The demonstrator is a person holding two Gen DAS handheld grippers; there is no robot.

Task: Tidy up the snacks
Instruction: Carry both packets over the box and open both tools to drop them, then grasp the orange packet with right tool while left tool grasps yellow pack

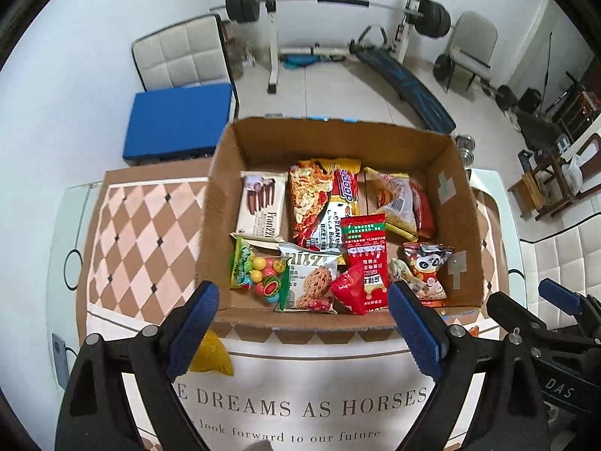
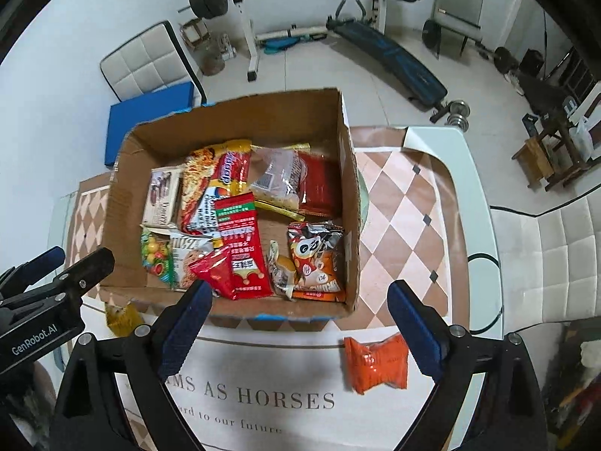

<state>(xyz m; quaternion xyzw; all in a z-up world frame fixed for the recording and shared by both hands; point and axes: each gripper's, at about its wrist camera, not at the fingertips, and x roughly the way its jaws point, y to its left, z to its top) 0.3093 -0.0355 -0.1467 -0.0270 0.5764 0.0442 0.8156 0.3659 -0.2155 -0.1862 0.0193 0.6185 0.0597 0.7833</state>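
My left fingers [image 1: 302, 323] and right fingers [image 2: 298, 319] both hang spread wide and empty above the desk [image 2: 413, 203], just short of the box's [image 1: 405, 143] near wall. The box stands on the desk and holds the packed snacks — noodles [image 1: 315, 199], a panda bag [image 1: 426, 263], a gumball bag [image 1: 259, 274]. Outside it lie an orange packet [image 2: 377, 362] beside my right fingers and a yellow packet [image 1: 210, 357] — by my left.

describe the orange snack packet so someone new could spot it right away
Start at the cardboard box full of snacks on the checkered tablecloth. Outside its near right corner, on the white printed strip, lies the orange packet. It is plain orange, pinched at the middle, and the only orange pack outside the box.
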